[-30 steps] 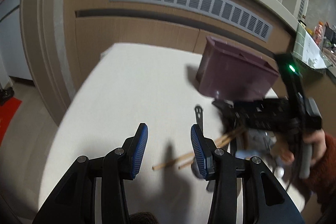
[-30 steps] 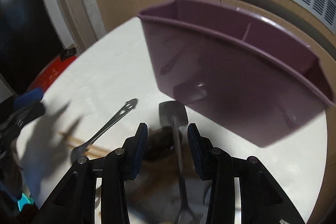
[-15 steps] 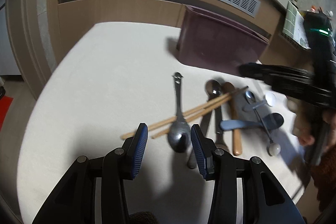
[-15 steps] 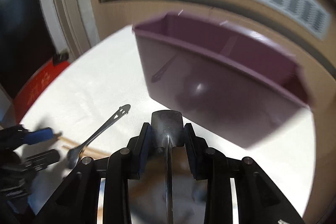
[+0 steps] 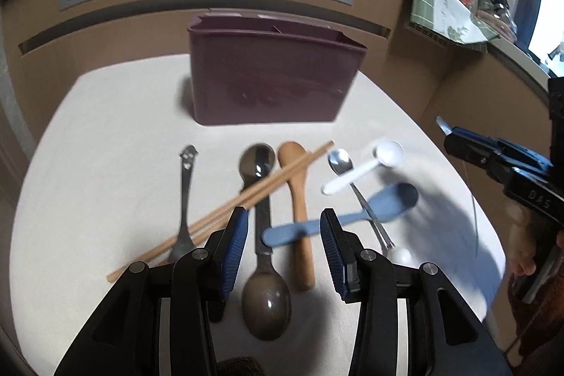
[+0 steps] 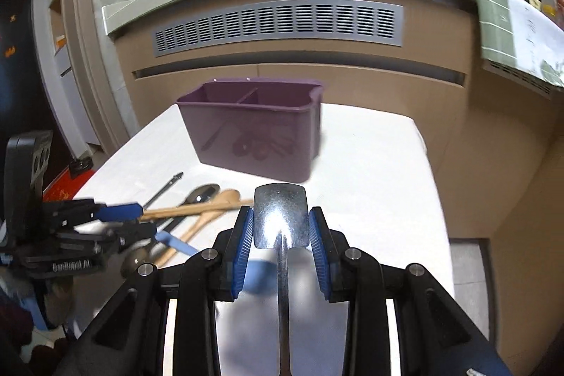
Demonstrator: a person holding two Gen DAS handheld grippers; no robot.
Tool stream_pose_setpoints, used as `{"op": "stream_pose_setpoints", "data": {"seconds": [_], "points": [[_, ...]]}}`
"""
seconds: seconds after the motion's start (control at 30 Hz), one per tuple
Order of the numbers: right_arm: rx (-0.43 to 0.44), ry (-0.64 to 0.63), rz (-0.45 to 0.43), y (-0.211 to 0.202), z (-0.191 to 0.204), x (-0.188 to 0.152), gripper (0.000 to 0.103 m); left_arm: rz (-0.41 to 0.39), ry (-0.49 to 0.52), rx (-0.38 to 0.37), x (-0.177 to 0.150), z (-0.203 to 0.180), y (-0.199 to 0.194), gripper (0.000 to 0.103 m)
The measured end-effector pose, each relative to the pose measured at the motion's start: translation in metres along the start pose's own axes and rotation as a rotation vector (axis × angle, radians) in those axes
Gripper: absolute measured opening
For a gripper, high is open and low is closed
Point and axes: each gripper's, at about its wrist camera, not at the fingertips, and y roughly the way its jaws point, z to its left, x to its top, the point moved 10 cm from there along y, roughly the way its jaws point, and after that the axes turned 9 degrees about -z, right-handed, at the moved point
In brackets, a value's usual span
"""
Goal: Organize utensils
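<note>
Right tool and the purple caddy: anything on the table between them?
No. In the right wrist view, only bare white tabletop lies between the right tool, shut on a flat metal utensil, and the purple caddy.

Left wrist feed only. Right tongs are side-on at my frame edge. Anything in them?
Observer: Yes. The right tongs have just been closing and now clamp the flat end of a metal utensil.
Operator: Over the bin yet?
Observer: No. The utensil's tip sits short of the purple bin, on its near side.
Operator: Anything in the bin?
Observer: Nothing shows in the upper inside. The bottom is hidden.
</note>
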Motion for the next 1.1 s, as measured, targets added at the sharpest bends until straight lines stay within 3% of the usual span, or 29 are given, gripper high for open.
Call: {"op": "stream_pose_setpoints", "data": {"seconds": [0.1, 0.23, 0.37, 0.47, 0.73, 0.97, 1.03, 1.1], "points": [[0.002, 0.021, 0.02, 0.001, -0.004, -0.012, 0.029, 0.013, 0.013, -0.009, -0.008, -0.003, 0.0, 0.044], [0.006, 0.042, 0.041, 0.007, -0.006, -0.023, 0.029, -0.022, -0.074, 0.082, -0.001, 0.031, 0.0, 0.044], [0.018, 0.053, 0.044, 0.008, -0.004, -0.028, 0.029, 0.011, -0.175, 0.204, 0.007, 0.078, 0.014, 0.044], [0.026, 0.064, 0.054, 0.012, -0.002, -0.032, 0.029, 0.048, -0.157, 0.244, 0.003, 0.088, 0.026, 0.044], [0.038, 0.046, 0.068, 0.015, 0.008, -0.037, 0.029, 0.037, -0.044, 0.309, -0.001, 0.081, 0.03, 0.044], [0.044, 0.051, 0.06, 0.014, 0.01, -0.034, 0.029, 0.083, -0.014, 0.311, -0.001, 0.079, 0.031, 0.043], [0.04, 0.047, 0.057, 0.013, 0.01, -0.033, 0.029, 0.101, 0.02, 0.296, 0.002, 0.076, 0.035, 0.035], [0.037, 0.041, 0.051, 0.012, 0.01, -0.03, 0.029, 0.129, 0.09, 0.265, 0.007, 0.069, 0.043, 0.017]]}}
